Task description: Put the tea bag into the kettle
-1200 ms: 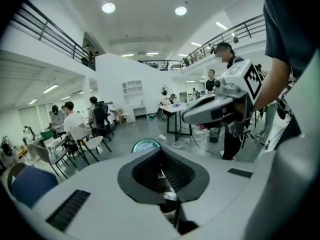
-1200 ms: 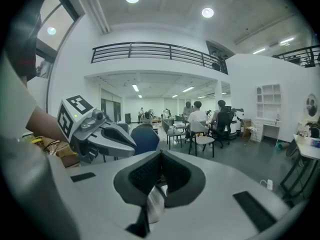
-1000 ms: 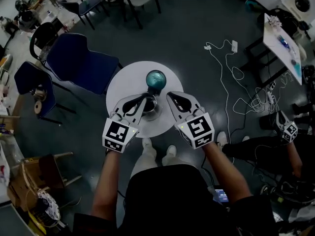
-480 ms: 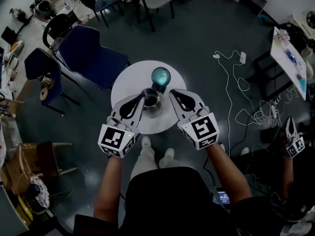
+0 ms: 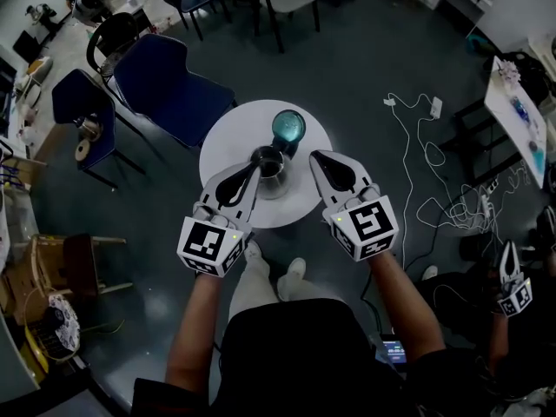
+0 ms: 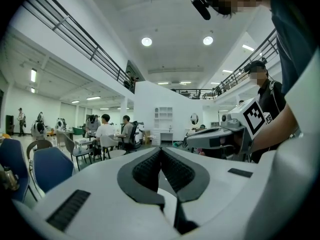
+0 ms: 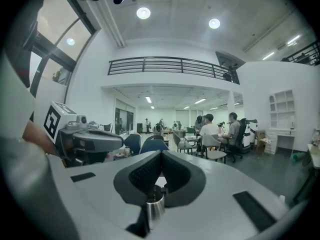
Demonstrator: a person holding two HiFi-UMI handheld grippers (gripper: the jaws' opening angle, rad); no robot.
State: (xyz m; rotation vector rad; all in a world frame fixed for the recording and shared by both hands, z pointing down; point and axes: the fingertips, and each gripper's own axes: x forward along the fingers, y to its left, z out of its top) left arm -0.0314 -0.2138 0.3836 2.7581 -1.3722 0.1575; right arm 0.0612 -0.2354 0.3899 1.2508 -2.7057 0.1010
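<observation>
A small round white table (image 5: 228, 146) carries a metal kettle (image 5: 271, 165) and, just behind it, a teal round object (image 5: 287, 127). No tea bag shows in any view. My left gripper (image 5: 255, 167) hangs shut at the kettle's left side, nothing between its pads (image 6: 150, 168). My right gripper (image 5: 314, 156) hangs at the kettle's right, jaws together and empty. Both point nearly level across the room. In the right gripper view a metal cylinder, probably the kettle (image 7: 155, 208), shows below the closed jaws. Each gripper view shows the other gripper beside it.
Two blue chairs (image 5: 169, 89) (image 5: 80, 115) stand left of the table. White cables (image 5: 417, 137) trail over the floor at right. Another person's gripper (image 5: 512, 289) is at lower right. A wooden stool (image 5: 61, 259) stands at left. People sit at distant tables (image 7: 217, 134).
Both grippers have risen and drawn slightly back from the kettle; the left tip, earlier over the kettle, now sits at its left. Both jaws stayed together.
</observation>
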